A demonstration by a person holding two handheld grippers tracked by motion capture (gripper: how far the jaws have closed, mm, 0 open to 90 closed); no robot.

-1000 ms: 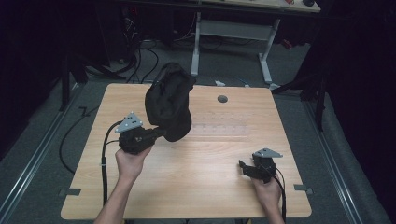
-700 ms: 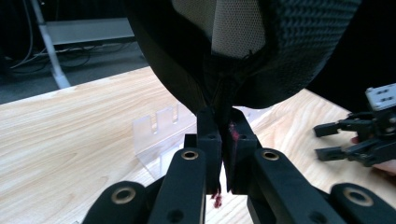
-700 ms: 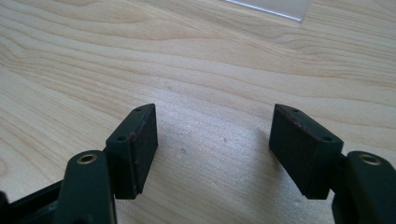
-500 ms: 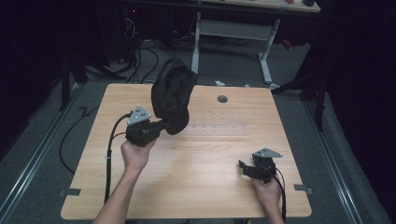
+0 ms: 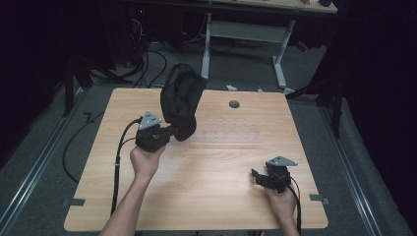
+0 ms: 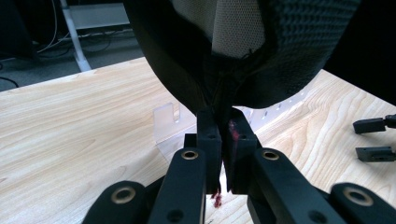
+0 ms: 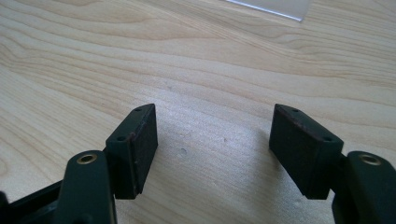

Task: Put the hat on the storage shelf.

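Note:
A black fabric cap (image 5: 182,101) with a pale mesh lining (image 6: 233,28) hangs upright over the left half of the wooden table (image 5: 216,187). My left gripper (image 5: 172,132) is shut on its lower edge; in the left gripper view the fabric is pinched between the two pads of my left gripper (image 6: 224,130). My right gripper (image 5: 253,174) rests low near the table's front right, and its jaws stand apart. In the right gripper view nothing but bare wood lies between the pads of my right gripper (image 7: 212,140). The right gripper's fingertips (image 6: 373,137) also show in the left gripper view.
A clear plastic rack (image 6: 166,123) lies flat on the table just beyond the cap, and its perforated strip (image 5: 221,133) reaches toward the middle. A round cable hole (image 5: 234,104) sits near the far edge. Desk legs and cables (image 5: 147,59) stand on the floor behind.
My left hand has carried the cap to the right and slightly lower. The right hand and its gripper have stayed in place.

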